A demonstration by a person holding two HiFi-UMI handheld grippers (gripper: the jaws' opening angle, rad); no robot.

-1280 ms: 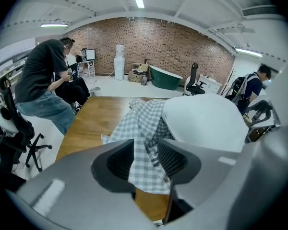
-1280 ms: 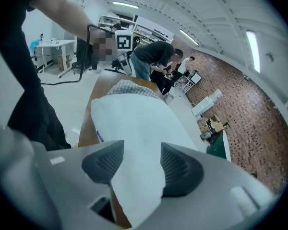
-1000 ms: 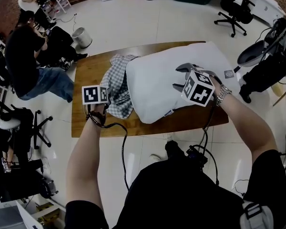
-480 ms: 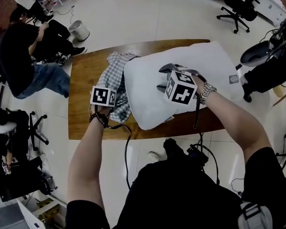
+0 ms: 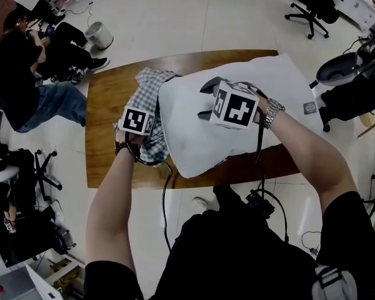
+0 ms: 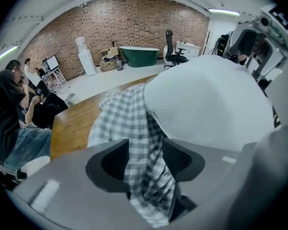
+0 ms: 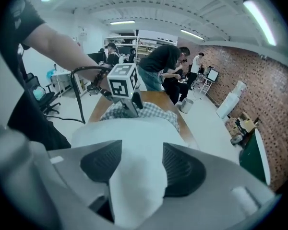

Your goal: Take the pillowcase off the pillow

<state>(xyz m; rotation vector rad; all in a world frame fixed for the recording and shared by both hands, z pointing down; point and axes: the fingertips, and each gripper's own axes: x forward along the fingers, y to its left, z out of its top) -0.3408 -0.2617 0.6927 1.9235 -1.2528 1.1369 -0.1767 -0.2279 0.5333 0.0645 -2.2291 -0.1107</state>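
On the bench (image 5: 109, 99), mid-frame, the left claw (image 6: 146, 161) pinches the checked pillowcase (image 5: 147, 87) bunched at the left end of the pillow (image 5: 281, 83), the right claw (image 7: 137, 166) pinches the pillow, both just opening a little; next I think they must pull apart.

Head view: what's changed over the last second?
Both grippers moved toward each other: the right gripper leftward along the white pillow, the left gripper rightward. Their jaws have just been opening, pillow between the right's, checked pillowcase between the left's. The pillowcase stays bunched at the pillow's left end.
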